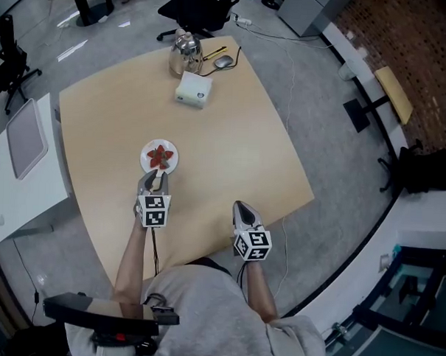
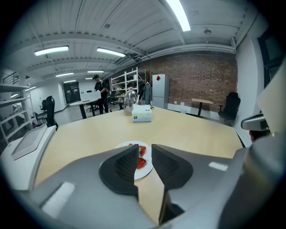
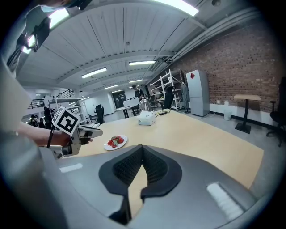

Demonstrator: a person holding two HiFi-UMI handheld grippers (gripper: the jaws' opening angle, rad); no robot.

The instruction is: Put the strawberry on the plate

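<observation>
A small white plate (image 1: 145, 149) lies on the tan table (image 1: 232, 144) with red strawberry pieces (image 1: 160, 157) on it. My left gripper (image 1: 155, 176) hovers at the plate's near edge. In the left gripper view the left gripper (image 2: 144, 147) has its jaws a little apart with nothing between them. The strawberries (image 2: 141, 153) and the plate (image 2: 121, 145) show through the gap, lower down and beyond. My right gripper (image 1: 240, 206) hangs over the table's near part, to the right, apart from the plate. Seen in its own view, the right gripper (image 3: 142, 148) has its tips touching and holds nothing.
At the table's far end stand a white box (image 1: 194, 89), a glass jug (image 1: 184, 54) and a computer mouse (image 1: 224, 61). A white side desk with a laptop (image 1: 25, 139) adjoins the table on the left. A black office chair (image 1: 197, 10) stands behind.
</observation>
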